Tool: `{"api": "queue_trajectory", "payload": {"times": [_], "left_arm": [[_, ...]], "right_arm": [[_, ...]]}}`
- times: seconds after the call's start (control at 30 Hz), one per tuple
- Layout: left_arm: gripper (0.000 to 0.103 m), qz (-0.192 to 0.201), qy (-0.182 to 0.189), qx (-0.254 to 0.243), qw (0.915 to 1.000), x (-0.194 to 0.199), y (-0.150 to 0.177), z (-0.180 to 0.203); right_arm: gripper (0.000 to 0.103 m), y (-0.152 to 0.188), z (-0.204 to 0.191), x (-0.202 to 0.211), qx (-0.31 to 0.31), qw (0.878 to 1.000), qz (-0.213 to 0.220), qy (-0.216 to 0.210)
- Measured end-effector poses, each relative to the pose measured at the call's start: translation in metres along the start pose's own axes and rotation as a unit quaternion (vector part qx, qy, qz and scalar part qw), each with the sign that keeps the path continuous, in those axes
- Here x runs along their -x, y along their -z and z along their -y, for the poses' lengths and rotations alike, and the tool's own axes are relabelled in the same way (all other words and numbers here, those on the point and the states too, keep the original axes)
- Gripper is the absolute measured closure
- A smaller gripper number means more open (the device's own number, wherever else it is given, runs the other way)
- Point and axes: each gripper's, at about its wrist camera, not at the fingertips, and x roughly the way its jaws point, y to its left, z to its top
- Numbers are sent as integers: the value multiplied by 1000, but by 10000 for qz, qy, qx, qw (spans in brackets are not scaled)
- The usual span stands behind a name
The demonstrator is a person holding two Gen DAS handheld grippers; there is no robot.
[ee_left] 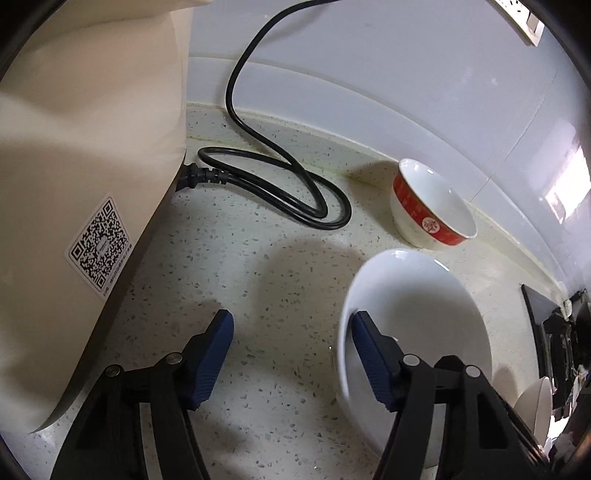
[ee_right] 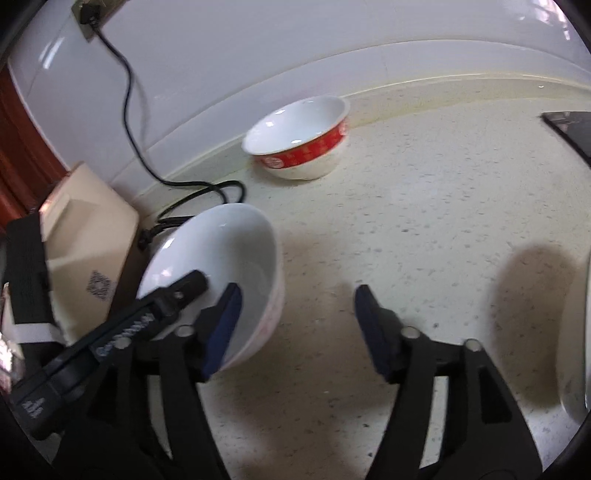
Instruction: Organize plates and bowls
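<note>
A plain white bowl (ee_left: 424,314) (ee_right: 221,251) stands on the speckled counter (ee_left: 258,258). My left gripper (ee_left: 293,354) is open and straddles the bowl's near rim. Its right finger (ee_left: 369,354) is inside the bowl and its left finger (ee_left: 214,358) hangs well clear over the counter. That inner finger (ee_right: 181,291) also shows in the right wrist view. My right gripper (ee_right: 299,325) is open beside the bowl, its left finger (ee_right: 225,325) overlapping the bowl's right wall, mostly counter in the gap. A red-banded bowl (ee_left: 432,206) (ee_right: 299,144) sits by the back wall.
A beige appliance (ee_left: 85,147) (ee_right: 85,236) stands close on the left, its black cord (ee_left: 273,177) (ee_right: 129,110) looped on the counter up to a wall socket (ee_right: 88,14). A dark flat object (ee_right: 569,125) and white dishes (ee_left: 532,402) (ee_right: 576,332) lie to the right.
</note>
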Motion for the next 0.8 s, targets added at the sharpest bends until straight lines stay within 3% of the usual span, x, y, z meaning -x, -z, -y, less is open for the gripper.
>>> {"api": "queue_trajectory", "payload": {"times": [0.07,0.33,0.47,0.63,0.8], "left_arm": [[34,14,38,4,10000,3,1,-2],[34,83,64,-12,9999,4,2,-2],[34,70,-18,-60,10000,1,1,1],[34,41,-64,-97,9999,1,1,2],[38,-5,-42,-148,9999,4,3,4]], "right_arm": [[20,0,7,-3,-192,9997,-100,60],[20,-3,9,-2,-358,9990,-198,164],[35,0,8,-2,-477,9988,-35,-132],[42,5,7,0,-566,9978,116,-313],[65,6,-1,4,-390,9974,158,-586]]}}
